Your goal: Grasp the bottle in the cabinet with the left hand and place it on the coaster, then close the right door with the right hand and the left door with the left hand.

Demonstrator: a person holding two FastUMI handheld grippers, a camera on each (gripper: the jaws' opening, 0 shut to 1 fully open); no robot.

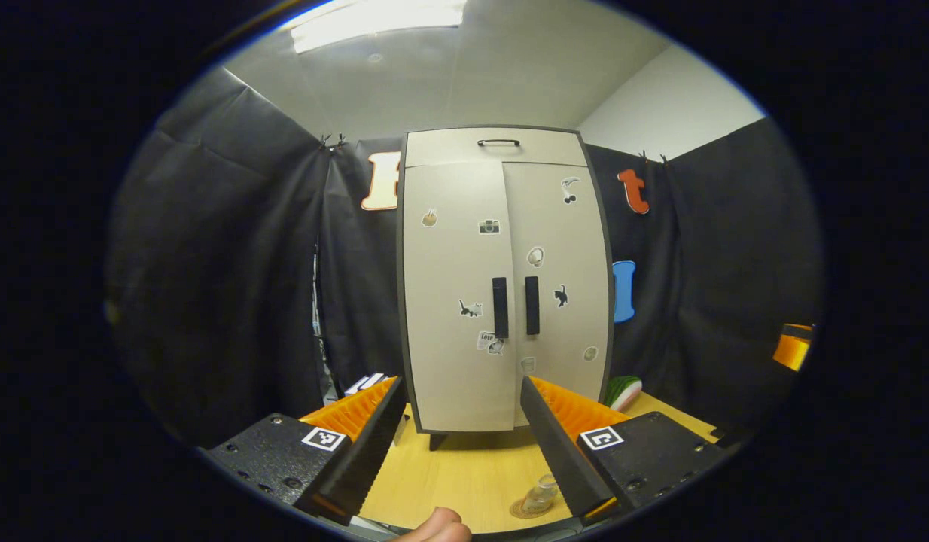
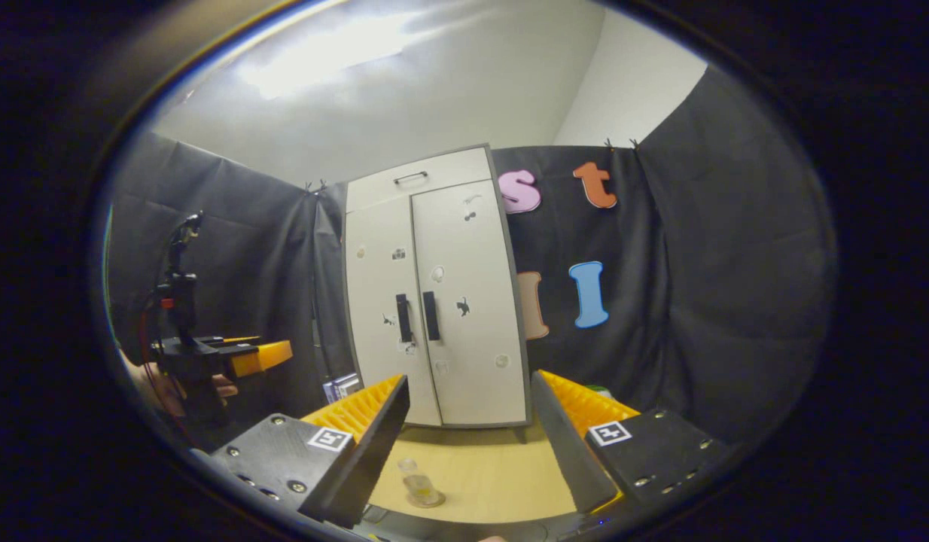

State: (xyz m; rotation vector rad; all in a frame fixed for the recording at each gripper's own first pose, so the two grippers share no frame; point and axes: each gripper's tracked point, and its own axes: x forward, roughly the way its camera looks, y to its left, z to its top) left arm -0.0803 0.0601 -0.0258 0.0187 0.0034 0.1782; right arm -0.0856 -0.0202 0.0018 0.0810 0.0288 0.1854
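Observation:
A pale cabinet stands on the wooden table with both doors shut, two dark handles side by side at mid height. The right gripper view has the same cabinet left of centre. A small clear bottle stands upright on a round coaster near the table's front edge; the right gripper view has the bottle on its coaster too. My left gripper is open and empty, well back from the cabinet. My right gripper is open and empty as well.
The wooden table stretches in front of the cabinet. A green and white object lies at the cabinet's right foot, and small boxes at its left. The left gripper held by a hand is at the left of the right gripper view.

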